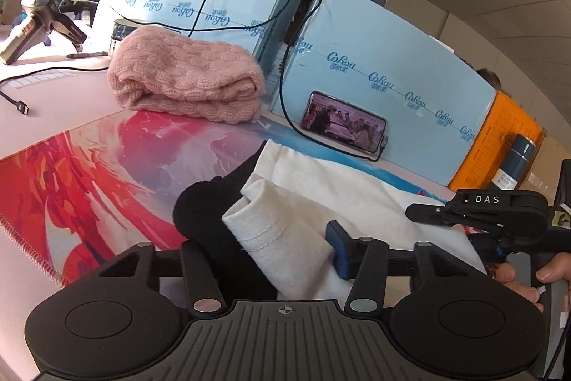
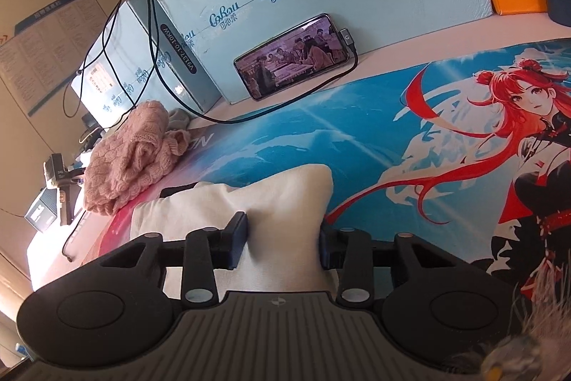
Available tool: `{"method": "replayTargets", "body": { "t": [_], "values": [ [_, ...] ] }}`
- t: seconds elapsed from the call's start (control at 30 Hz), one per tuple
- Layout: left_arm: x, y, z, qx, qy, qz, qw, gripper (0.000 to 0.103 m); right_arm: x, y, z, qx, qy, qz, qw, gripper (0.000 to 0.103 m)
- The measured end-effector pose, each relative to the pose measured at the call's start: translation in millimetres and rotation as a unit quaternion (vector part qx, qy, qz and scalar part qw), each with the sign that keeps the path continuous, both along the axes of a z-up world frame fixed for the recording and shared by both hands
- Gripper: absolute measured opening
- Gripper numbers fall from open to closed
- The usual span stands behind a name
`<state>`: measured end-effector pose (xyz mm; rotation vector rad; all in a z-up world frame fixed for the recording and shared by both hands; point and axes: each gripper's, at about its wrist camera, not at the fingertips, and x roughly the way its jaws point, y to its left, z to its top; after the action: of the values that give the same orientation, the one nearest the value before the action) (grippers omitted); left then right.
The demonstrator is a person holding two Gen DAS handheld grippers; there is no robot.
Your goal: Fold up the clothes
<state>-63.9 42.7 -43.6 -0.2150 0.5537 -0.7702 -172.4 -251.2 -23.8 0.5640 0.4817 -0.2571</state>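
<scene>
A white garment with a black part lies on the printed desk mat. My left gripper is shut on a bunched white and black fold; its left finger is hidden under the cloth, and the blue pad of the right finger shows. My right gripper holds a fold of the same white garment between its blue pads, jaws partly closed on it. The right gripper also shows in the left wrist view at the right. A folded pink knit sweater lies further back; it also shows in the right wrist view.
Two light blue cartons stand at the back with a phone leaning on one, its cable trailing. An orange box and a vacuum bottle stand at right. A spare gripper, a pen and cables lie at far left.
</scene>
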Motion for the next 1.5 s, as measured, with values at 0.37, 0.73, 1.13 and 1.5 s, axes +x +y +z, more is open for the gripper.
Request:
{"method": "replayTargets", "body": {
  "t": [0.37,0.73,1.13,1.5],
  "values": [
    [13,33,47,-0.033,-0.124,0.038,0.991,0.015,17,44,81,-0.144,-0.142,0.087,0.976,0.014],
    [92,52,77,-0.129,-0.2,0.156,0.9588,0.014,157,71,147,-0.179,-0.219,0.131,0.95,0.014],
    [178,44,59,-0.12,-0.154,0.237,0.9517,0.014,312,96,128,-0.238,-0.18,0.16,0.941,0.015],
    [199,36,37,-0.052,-0.094,0.237,0.9655,0.023,355,113,38,-0.336,-0.062,0.073,0.937,0.038]
  ]
}}
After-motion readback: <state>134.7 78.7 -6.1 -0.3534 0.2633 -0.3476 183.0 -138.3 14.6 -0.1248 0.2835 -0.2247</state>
